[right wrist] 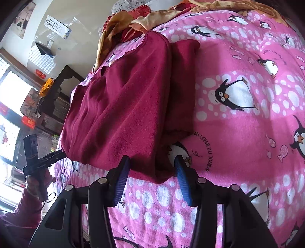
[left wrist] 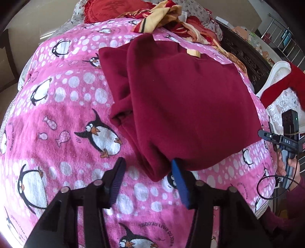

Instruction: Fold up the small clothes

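Nearest, the left gripper hovers with its jaws wide, nothing between them; its right pad touches or sits just at the near hem of the sweater. The right gripper is likewise spread wide, straddling the near corner of the same hem without pinching it.

The sweater, dark red, lies on the blanket, a pink penguin fleece on the bed. It looks partly folded: one side panel is turned over the body, and a sleeve sticks out along the fold on the far side.

The step in hand seems to be taking the near hem to fold it up toward the collar. To do it well, each gripper should slide a lower finger under all the layers at its own corner, well apart, close firmly, lift just clear of the blanket so the fleece does not drag, and carry the hem evenly so the edges meet square.

Beyond lies a heap of clothes, red and yellow, awaiting their turn
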Motion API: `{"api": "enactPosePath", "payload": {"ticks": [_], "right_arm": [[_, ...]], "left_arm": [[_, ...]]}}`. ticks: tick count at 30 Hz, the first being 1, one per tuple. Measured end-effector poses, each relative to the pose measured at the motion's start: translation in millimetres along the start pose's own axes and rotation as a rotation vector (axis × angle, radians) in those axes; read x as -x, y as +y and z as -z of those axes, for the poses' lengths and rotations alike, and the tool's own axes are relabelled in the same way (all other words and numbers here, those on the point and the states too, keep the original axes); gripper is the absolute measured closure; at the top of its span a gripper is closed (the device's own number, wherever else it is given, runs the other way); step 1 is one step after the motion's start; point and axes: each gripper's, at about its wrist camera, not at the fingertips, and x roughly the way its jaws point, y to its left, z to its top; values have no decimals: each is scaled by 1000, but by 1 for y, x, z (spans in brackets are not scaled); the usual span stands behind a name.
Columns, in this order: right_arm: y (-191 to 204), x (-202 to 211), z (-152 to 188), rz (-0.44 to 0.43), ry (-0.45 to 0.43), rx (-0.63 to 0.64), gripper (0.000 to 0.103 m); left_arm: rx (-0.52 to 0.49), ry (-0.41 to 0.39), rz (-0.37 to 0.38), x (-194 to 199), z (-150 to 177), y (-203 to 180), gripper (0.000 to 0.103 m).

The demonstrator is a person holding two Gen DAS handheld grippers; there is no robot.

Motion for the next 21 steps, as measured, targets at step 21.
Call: {"api": "enactPosePath", "payload": {"ticks": [21], "right_arm": [[6, 18, 5, 129, -4, 64, 103]], "left_arm": [[14, -15, -74, 24, 11, 2, 84]]}}
